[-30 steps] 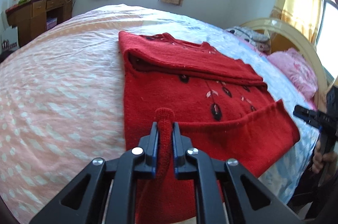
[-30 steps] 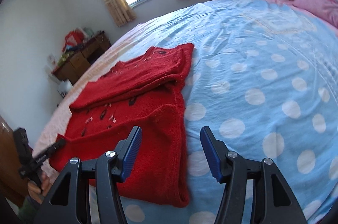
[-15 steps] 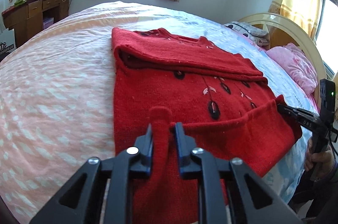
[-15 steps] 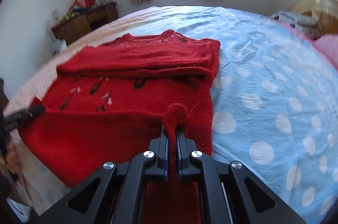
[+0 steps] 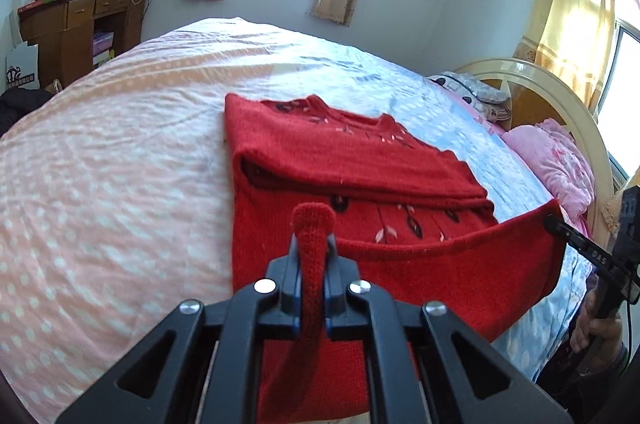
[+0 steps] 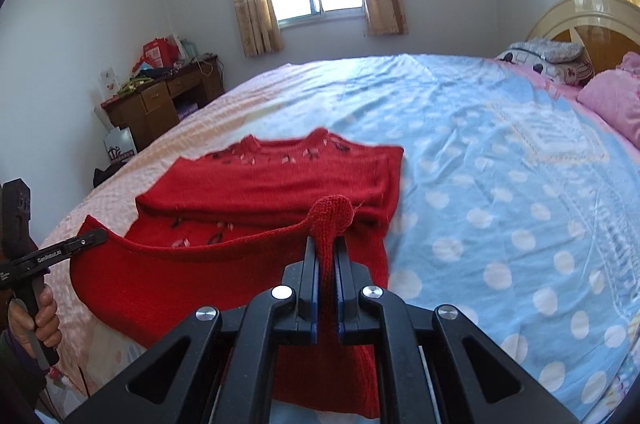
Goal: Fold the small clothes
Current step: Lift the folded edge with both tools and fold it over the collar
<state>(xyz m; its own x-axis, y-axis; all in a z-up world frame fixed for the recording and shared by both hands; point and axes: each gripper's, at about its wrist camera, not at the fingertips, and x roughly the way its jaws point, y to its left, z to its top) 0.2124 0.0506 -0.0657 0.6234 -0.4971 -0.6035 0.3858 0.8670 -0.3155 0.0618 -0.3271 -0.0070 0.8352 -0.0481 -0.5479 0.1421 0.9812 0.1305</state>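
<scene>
On the bed [image 6: 500, 152], red sweater [image 5: 360, 160] hem now lifted higher than a second ago, left gripper [image 5: 313, 256] still clamped on its corner, right gripper [image 6: 327, 260], open then, now pinching the corner at 3 o'clock.

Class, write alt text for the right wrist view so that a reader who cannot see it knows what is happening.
The right gripper is shut on a bunched corner of a red sweater, lifting its hem off a bed. At far left, the left gripper pinches the hem's other corner. The sweater's upper part lies folded on the spotted sheet.
</scene>
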